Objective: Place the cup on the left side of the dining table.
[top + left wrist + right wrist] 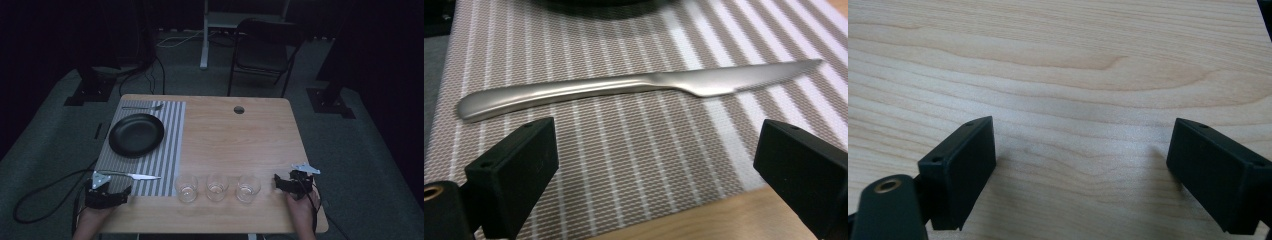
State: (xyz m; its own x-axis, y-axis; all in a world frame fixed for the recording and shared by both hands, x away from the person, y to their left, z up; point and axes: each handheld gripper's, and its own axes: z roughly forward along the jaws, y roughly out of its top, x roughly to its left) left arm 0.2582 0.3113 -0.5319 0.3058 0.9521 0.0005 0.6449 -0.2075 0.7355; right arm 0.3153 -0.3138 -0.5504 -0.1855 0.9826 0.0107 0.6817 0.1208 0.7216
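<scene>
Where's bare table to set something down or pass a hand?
Widest free patch: bare wood of the table right of the striped placemat, from the cable hole down to the three glasses. Crowded: the placemat holds the black plate, fork and knife; glasses line the near edge.

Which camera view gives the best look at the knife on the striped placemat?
The left gripper view shows it best: the knife lies close and sharp across the striped placemat, handle to the left and blade to the right, just beyond the open left claw. The high view shows the knife small and dim. The right gripper view looks at bare wood.
</scene>
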